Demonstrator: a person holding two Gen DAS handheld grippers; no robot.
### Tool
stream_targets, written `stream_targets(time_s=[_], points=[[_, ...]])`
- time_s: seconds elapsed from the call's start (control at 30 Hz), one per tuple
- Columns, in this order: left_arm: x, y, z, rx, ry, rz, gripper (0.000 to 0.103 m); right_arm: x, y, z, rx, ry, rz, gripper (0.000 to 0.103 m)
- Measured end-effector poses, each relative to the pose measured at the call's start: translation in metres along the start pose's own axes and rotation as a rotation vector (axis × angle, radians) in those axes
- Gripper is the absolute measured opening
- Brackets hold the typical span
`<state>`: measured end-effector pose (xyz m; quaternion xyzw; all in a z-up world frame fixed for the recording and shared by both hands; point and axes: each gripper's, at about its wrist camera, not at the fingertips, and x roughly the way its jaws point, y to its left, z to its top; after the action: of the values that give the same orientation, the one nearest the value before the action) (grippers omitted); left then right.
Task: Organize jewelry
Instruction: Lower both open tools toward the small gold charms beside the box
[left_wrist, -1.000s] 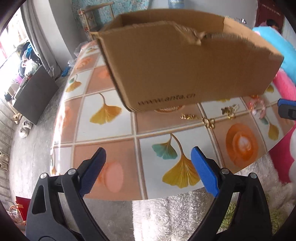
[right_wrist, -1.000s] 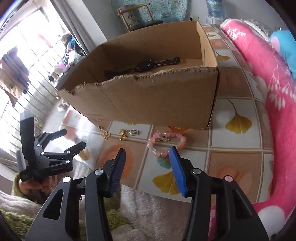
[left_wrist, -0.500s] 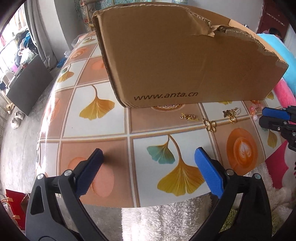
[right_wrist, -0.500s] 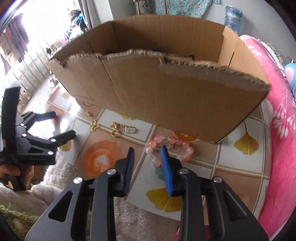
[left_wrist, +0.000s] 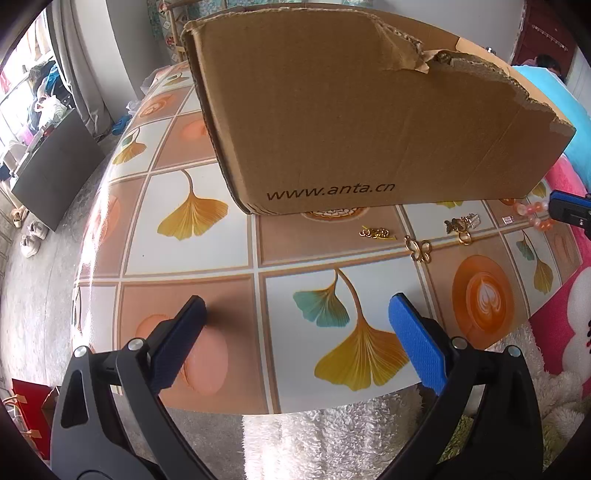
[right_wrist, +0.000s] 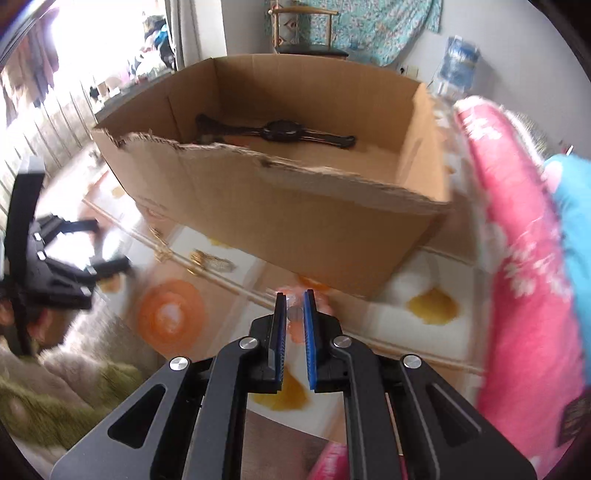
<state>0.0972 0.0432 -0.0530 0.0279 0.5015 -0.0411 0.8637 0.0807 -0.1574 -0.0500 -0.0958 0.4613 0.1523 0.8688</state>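
Over the tiled table (left_wrist: 207, 254), right gripper (right_wrist: 294, 314) angled down, pinching the pink bead bracelet (left_wrist: 532, 216)

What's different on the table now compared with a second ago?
The right gripper has just been closing its jaws around the pink bead bracelet; they now pinch it, with a bead showing between them. The left gripper stays wide open over the tiled tabletop, holding nothing. The cardboard box, the black watch inside it and the gold pieces lie where they were.
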Motion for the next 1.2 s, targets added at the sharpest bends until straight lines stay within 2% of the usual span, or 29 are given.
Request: stream_targets(time_s=[0.13,0.33,0.37,0.43,0.53,0.63,0.67,0.83,1.0,1.2], points=[[0.001,0.0,-0.001,-0.003,-0.003,0.0,0.096,0.007,-0.016,-0.013,-0.004,0.058,-0.02,0.009],[-0.001,0.0,-0.002,-0.003,-0.007,0.0,0.096,0.024,-0.013,-0.023,-0.013,0.107,-0.013,0.011],[-0.001,-0.001,-0.003,-0.003,-0.008,0.0,0.096,0.023,-0.012,-0.022,-0.019,0.111,-0.018,0.013],[0.0,0.0,-0.002,-0.004,-0.008,0.0,0.096,0.017,-0.01,-0.02,-0.018,0.107,-0.013,0.025],[-0.002,-0.001,-0.003,-0.003,-0.014,-0.001,0.096,-0.004,-0.001,-0.009,-0.022,0.015,0.068,0.035],[-0.003,-0.002,-0.002,-0.002,-0.014,-0.001,0.096,-0.006,0.003,0.005,0.042,-0.035,0.179,0.035],[-0.003,-0.002,-0.002,-0.002,-0.013,-0.001,0.096,-0.002,0.006,0.012,0.084,-0.046,0.242,0.035],[-0.002,-0.002,-0.002,-0.004,-0.011,0.001,0.096,0.016,0.016,0.041,0.156,-0.104,0.37,0.034],[-0.002,-0.002,-0.003,-0.001,-0.019,0.0,0.096,0.033,0.021,0.056,0.211,-0.104,0.424,0.028],[-0.002,-0.002,-0.003,0.015,-0.027,-0.009,0.096,0.035,0.023,0.049,0.264,-0.112,0.445,0.028]])
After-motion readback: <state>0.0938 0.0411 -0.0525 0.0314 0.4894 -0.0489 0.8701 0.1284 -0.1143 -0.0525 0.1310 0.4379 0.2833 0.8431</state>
